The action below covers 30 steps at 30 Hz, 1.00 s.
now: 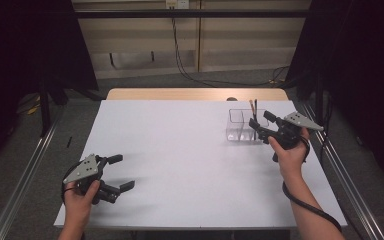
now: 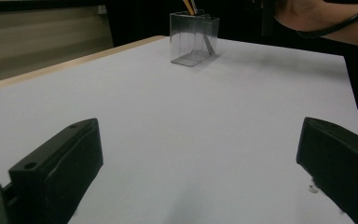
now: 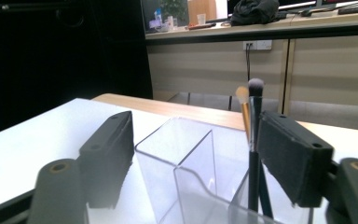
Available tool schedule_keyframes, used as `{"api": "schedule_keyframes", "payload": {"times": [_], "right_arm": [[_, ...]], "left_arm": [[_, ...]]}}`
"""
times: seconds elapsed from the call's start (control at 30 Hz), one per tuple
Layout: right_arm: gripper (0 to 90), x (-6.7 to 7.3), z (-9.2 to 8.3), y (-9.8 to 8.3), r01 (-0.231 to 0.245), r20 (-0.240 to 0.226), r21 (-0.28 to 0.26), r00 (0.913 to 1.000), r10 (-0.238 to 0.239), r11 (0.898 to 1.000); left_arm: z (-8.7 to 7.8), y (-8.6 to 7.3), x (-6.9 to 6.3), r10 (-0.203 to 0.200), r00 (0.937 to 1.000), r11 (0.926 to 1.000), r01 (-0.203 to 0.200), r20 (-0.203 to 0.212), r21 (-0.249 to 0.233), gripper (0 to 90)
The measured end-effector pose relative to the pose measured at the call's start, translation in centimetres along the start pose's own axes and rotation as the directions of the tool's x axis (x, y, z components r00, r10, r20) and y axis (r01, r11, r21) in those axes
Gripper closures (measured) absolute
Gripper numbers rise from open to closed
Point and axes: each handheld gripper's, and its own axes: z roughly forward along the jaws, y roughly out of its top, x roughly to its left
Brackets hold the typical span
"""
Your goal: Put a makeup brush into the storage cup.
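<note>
A clear plastic organizer (image 1: 242, 126) with several compartments stands at the far right of the white table (image 1: 180, 160). Two makeup brushes (image 1: 253, 107) stand upright in it. My right gripper (image 1: 260, 120) hovers at the organizer's right side, open. In the right gripper view, its jaws straddle the organizer (image 3: 186, 172). The black-handled brush (image 3: 255, 140) stands just inside the right jaw, with the tan-tipped brush (image 3: 244, 105) behind it. My left gripper (image 1: 122, 172) is open at the near left of the table, with nothing between its jaws (image 2: 200, 158). It faces the far-off organizer (image 2: 193, 39).
A wooden strip (image 1: 195, 94) shows along the table's far edge. Metal rails (image 1: 25, 175) run along the floor on both sides. Cables (image 1: 205, 80) trail over the floor behind the table. A black cable (image 1: 305, 202) hangs from the right gripper along the forearm.
</note>
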Motion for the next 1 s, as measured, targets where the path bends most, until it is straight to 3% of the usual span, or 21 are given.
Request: {"api": "schedule_keyframes", "payload": {"times": [0.4,1.0], "right_arm": [[19.5,1.0,-0.8,-0.2,0.019,-0.057,0.006,0.9982,-0.018,1.0],[13.5,2.2,-1.3,-0.8,0.045,-0.101,0.022,0.994,-0.042,0.999]], "left_arm": [[0.1,0.1,-0.1,0.0,1.0,1.0,0.0,0.0,-0.002,0.3],[0.1,0.1,-0.1,0.002,1.0,1.0,-0.002,0.004,-0.003,0.2]]}}
